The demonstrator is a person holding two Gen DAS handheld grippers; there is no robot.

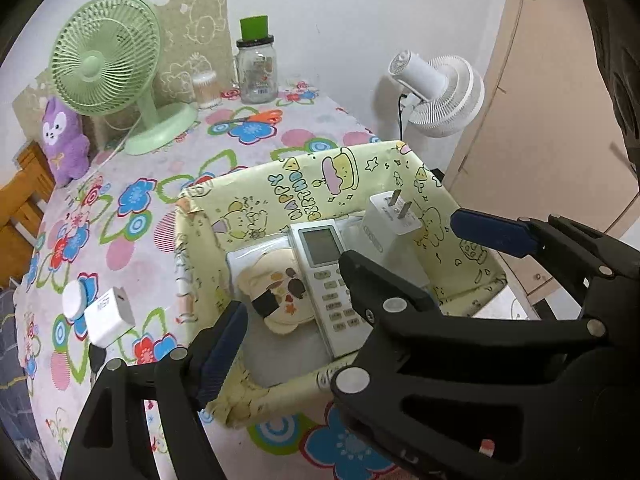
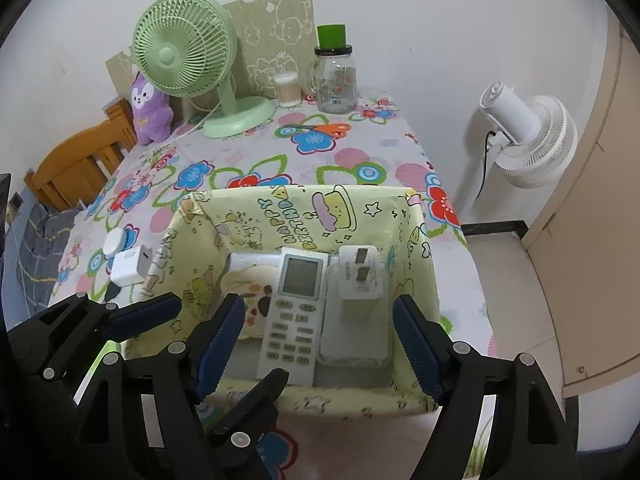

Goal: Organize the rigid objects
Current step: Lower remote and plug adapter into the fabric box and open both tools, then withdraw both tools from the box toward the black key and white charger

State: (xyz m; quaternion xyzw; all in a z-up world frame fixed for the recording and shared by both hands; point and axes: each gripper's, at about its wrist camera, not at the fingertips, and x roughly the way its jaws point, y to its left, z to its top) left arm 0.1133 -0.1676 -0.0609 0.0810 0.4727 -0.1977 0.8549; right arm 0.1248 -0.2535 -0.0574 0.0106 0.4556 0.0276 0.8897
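Box [image 2: 416,240]: AC remote [image 2: 294,300], plug adapter [image 2: 360,280] inside; my right claw [image 2: 320,340] & left claw [image 1: 344,280] both released, empty; step: betw. items; next, prob. white charger [image 1: 110,316] on table, left of box.

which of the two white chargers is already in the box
The charger with its prongs up, right of the remote; the other charger lies on the tablecloth outside the box.

A lived-in home room: a surface under a bright flower-print cloth [image 2: 256,160] carries a mint-green plastic desk fan [image 2: 188,60], a purple plush rabbit [image 2: 150,110] and a handled glass jar [image 2: 336,82], beside a wooden chair [image 2: 76,164].
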